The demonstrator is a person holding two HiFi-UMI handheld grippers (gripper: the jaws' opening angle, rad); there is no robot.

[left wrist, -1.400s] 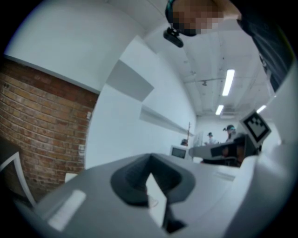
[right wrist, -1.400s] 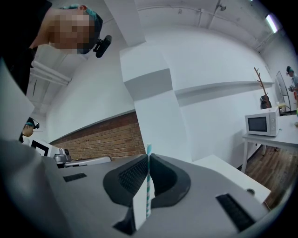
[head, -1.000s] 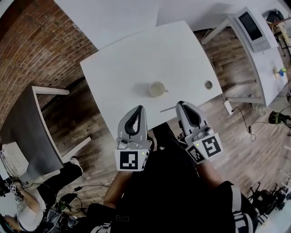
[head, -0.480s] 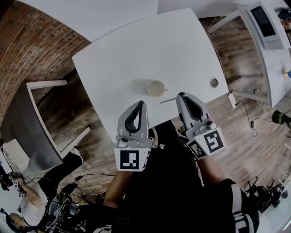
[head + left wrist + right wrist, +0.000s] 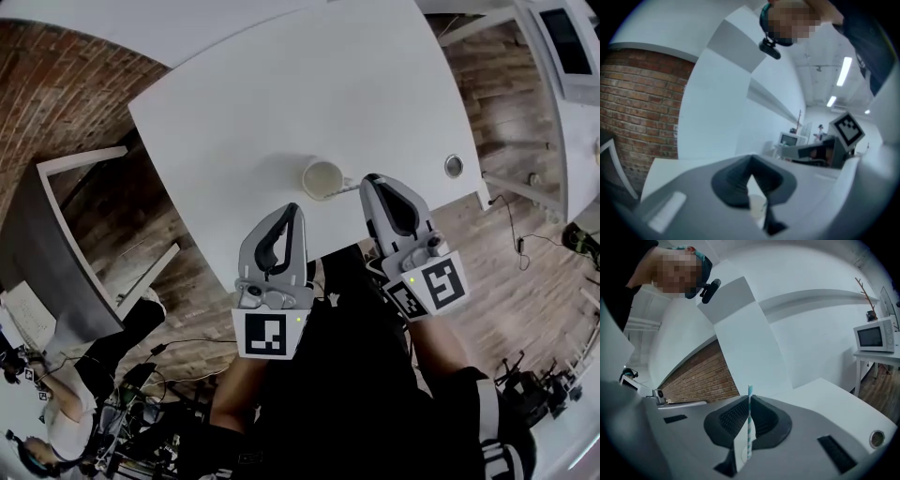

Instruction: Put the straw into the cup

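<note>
Head view: a cream cup [image 5: 323, 178] stands on the white table [image 5: 234, 103], close to its near edge. The left gripper [image 5: 289, 212] hangs at the cup's 7 o'clock, apart from it. The right gripper [image 5: 369, 182] sits just beside the cup at 3 o'clock, with a cable grommet [image 5: 454, 166] farther out the same way.

Left gripper view: the jaws are pressed together at the tips with nothing between them. The cup shows through the gap below the tips.

Right gripper view: the jaws pinch a teal-and-white striped straw [image 5: 749, 427]. It stands upright, its top poking past the tips at 12 o'clock. A microwave [image 5: 874, 336] sits at 3 o'clock.
</note>
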